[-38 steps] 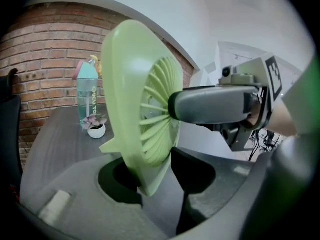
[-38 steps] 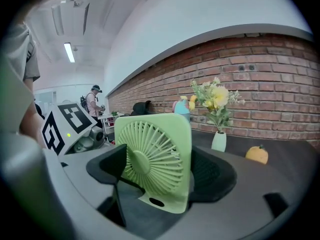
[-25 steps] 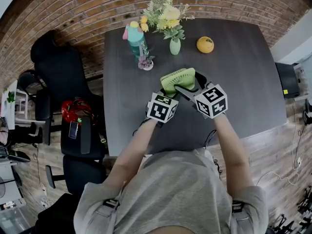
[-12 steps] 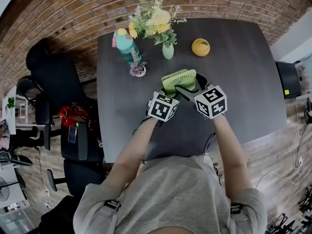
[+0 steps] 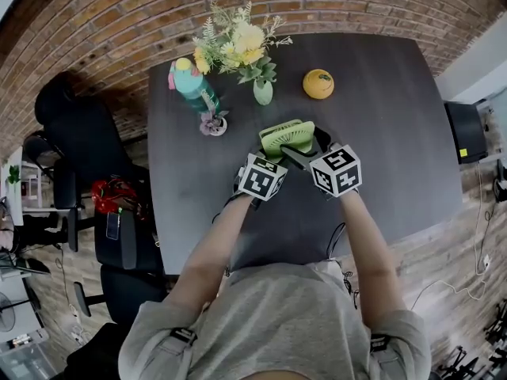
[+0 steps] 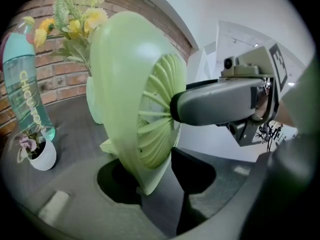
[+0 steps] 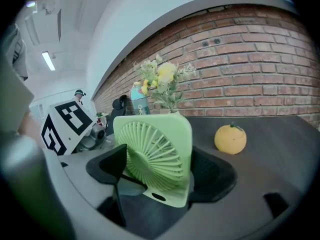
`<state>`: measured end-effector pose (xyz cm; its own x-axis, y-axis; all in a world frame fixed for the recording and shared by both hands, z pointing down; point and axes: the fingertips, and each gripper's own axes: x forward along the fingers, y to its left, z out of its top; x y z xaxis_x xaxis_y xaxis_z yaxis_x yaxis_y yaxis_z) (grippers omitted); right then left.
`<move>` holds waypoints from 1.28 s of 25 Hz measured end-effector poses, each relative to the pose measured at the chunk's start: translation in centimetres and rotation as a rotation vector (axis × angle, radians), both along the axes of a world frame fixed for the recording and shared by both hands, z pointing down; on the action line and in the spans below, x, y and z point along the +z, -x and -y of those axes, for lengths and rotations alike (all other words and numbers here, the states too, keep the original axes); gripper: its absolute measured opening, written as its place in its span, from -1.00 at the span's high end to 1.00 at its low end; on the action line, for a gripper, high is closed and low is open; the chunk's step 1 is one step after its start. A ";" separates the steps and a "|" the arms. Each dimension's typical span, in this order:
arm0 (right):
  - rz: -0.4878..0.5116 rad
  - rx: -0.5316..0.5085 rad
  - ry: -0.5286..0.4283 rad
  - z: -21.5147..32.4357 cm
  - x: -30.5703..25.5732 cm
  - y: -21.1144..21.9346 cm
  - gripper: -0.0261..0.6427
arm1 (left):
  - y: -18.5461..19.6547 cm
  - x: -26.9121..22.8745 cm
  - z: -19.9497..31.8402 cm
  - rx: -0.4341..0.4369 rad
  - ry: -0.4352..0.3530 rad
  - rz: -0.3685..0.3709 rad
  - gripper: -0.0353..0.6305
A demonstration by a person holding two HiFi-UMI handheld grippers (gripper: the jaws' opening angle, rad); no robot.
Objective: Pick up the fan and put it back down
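The dark table (image 5: 396,133) is bearing everything. Near its far edge a vase of flowers (image 5: 262,92) is standing. Over the middle the green fan (image 5: 287,135) is being held upright — the left gripper (image 6: 155,176) and the right gripper (image 7: 160,176) are both clamping it. An orange (image 5: 318,84) is lying beyond.

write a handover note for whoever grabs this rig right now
Left tongs: shut on the green fan, low on its body.
Right tongs: shut on the fan too, one jaw across its front grille.
Fan: upright, over the middle of the table, on the near side of the vase and the orange. Whether its base touches the table can't be told.
Done: fan gripped by both.
Left: set it flat on the table, open both tongs, back away.
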<state>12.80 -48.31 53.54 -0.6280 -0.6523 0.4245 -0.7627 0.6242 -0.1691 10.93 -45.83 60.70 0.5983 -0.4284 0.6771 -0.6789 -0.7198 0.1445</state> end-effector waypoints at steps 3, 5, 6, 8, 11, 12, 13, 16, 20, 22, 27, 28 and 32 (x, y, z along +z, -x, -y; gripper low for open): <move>0.005 0.006 0.016 0.4 0.6 -0.3 -0.27 | -0.3 0.6 0.4 0.007 0.002 0.014 0.35; 0.008 0.007 0.024 0.6 1.0 -0.5 -0.27 | -0.4 0.9 0.7 0.010 0.002 0.023 0.35; 0.010 0.008 0.028 0.7 1.1 -0.6 -0.27 | -0.4 1.1 0.8 0.011 0.002 0.026 0.35; 0.012 0.010 0.028 0.9 1.3 -0.7 -0.27 | -0.5 1.3 1.0 0.012 -0.001 0.024 0.35; 0.010 0.017 0.021 1.2 1.4 -0.7 -0.27 | -0.6 1.4 1.1 0.011 0.009 0.014 0.35; 0.009 0.019 0.019 1.3 1.4 -0.6 -0.27 | -0.6 1.4 1.2 0.009 0.012 0.009 0.35; 0.008 0.022 0.018 1.4 1.5 -0.6 -0.27 | -0.6 1.5 1.2 0.007 0.015 0.005 0.35; 0.013 0.034 0.017 1.6 1.6 -0.6 -0.27 | -0.6 1.5 1.3 0.003 0.023 -0.006 0.35; 0.022 0.047 0.017 1.9 1.6 -0.6 -0.27 | -0.7 1.5 1.4 -0.001 0.029 -0.016 0.33; 0.023 0.051 0.017 2.2 1.7 -0.6 -0.27 | -0.6 1.6 1.5 -0.004 0.032 -0.019 0.32; 0.029 0.061 0.023 2.7 2.2 -0.6 -0.27 | -0.6 1.8 1.7 -0.008 0.048 -0.035 0.30; 0.027 0.063 0.027 2.7 2.4 -0.5 -0.27 | -0.6 1.8 1.7 -0.011 0.052 -0.039 0.30; 0.029 0.068 0.043 2.9 2.9 -0.5 -0.27 | -0.5 1.9 1.8 -0.018 0.060 -0.053 0.29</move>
